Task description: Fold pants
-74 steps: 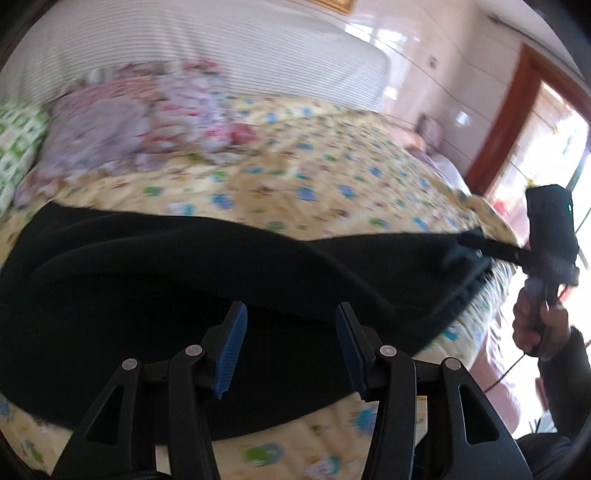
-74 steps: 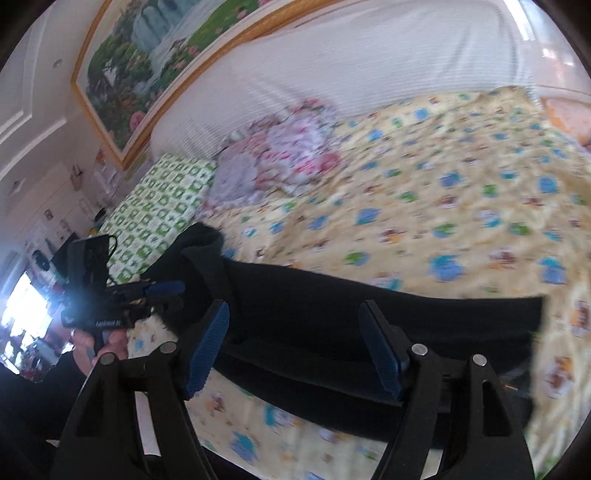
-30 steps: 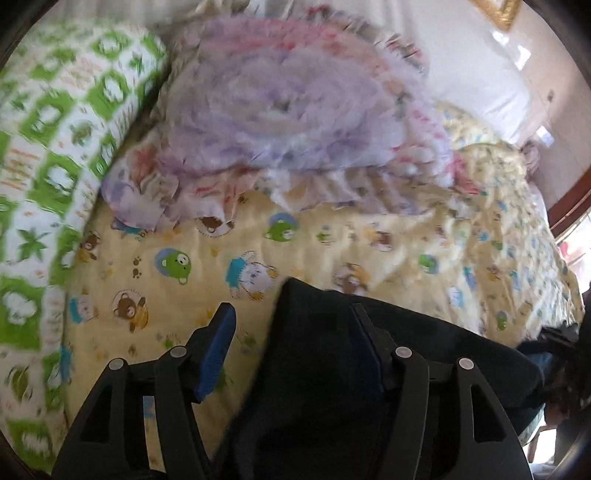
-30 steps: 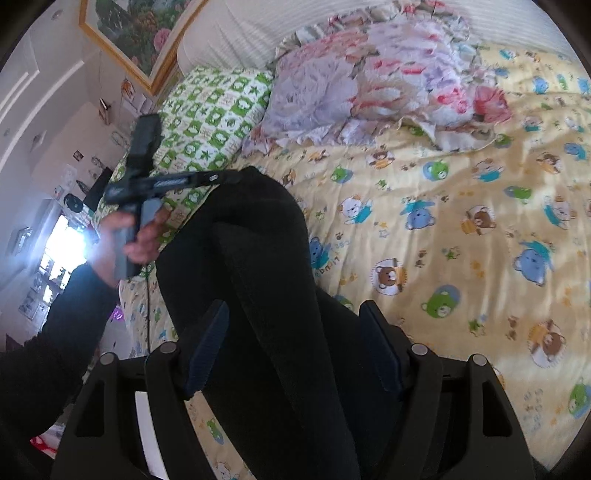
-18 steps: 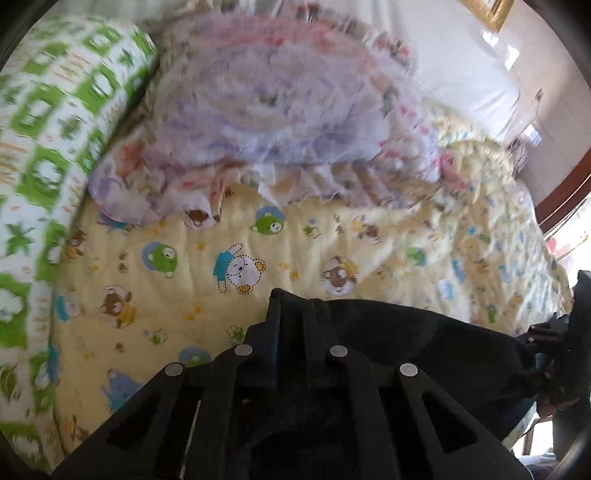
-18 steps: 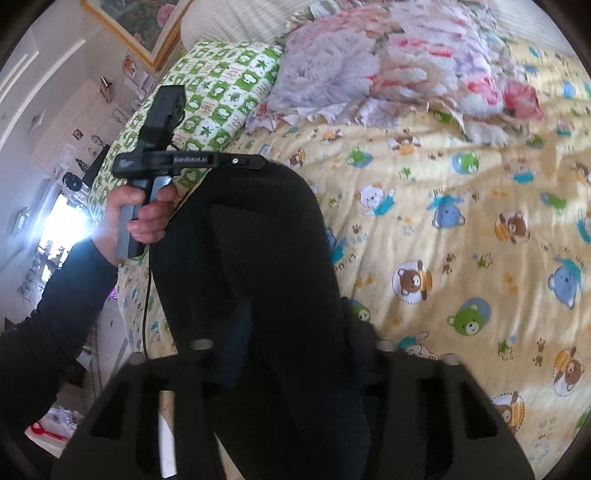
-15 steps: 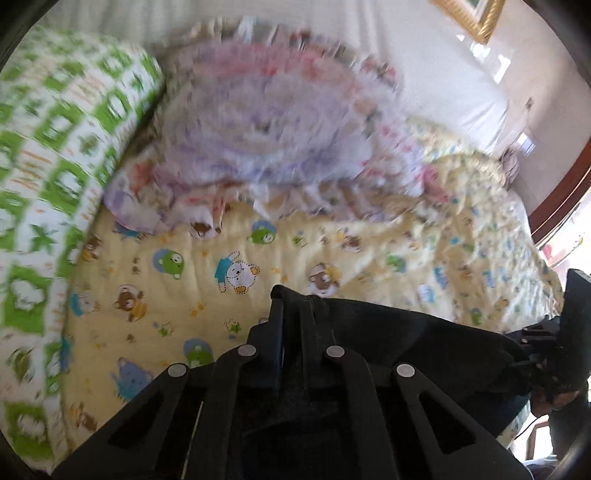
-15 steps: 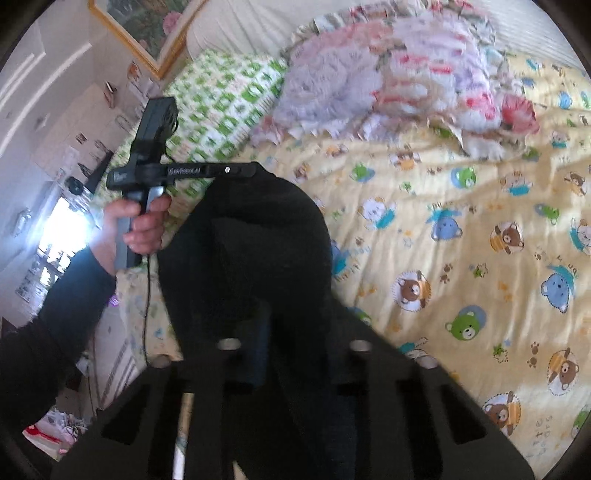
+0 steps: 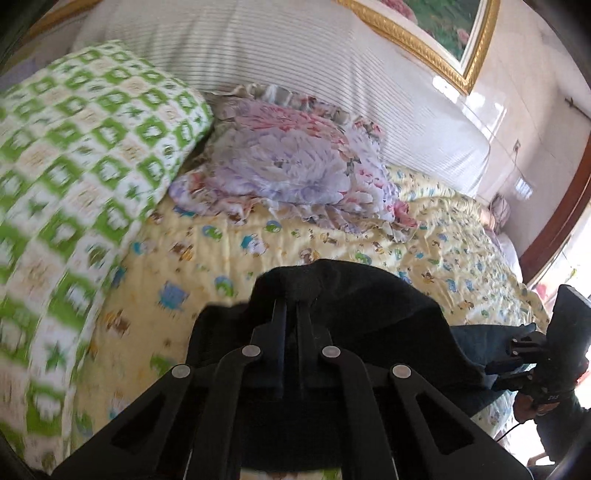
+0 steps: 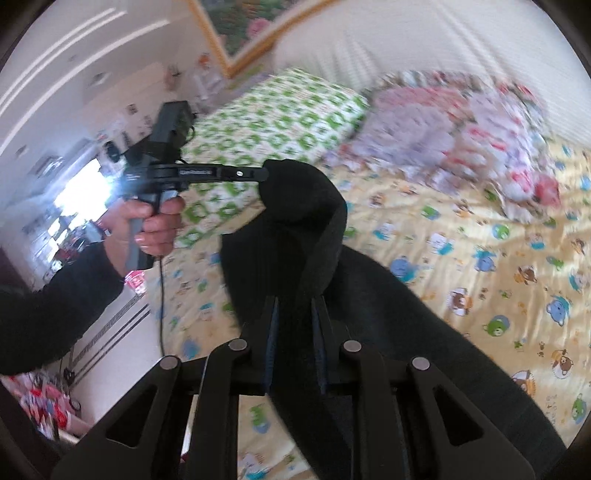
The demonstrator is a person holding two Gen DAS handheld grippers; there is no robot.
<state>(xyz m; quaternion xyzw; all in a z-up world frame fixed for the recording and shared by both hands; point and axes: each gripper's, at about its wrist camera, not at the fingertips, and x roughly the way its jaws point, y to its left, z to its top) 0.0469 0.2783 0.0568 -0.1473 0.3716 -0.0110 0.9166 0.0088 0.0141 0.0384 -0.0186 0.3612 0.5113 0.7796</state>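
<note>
The black pants [image 9: 351, 295] hang between both grippers above the yellow cartoon bedspread [image 9: 229, 254]. My left gripper [image 9: 291, 306] is shut on one end of the pants, which drape over its fingers. My right gripper [image 10: 293, 310] is shut on the other end of the pants [image 10: 388, 314], a band of cloth pinched between its blue pads. In the right wrist view the left gripper [image 10: 258, 173] shows held by a hand, lifting a bunched fold. In the left wrist view the right gripper's body [image 9: 554, 332] shows at the far right.
A green-and-white checked pillow [image 9: 74, 155] and a floral ruffled pillow [image 9: 291, 162] lie at the head of the bed. A striped white headboard [image 9: 295, 66] and a gold-framed picture [image 9: 443, 33] stand behind. The bed's edge and floor [image 10: 122, 332] lie to the left.
Both grippers closed on the ends of the pants and lifted them off the bedspread. The left gripper has risen, and the cloth now hangs in a fold between the two.
</note>
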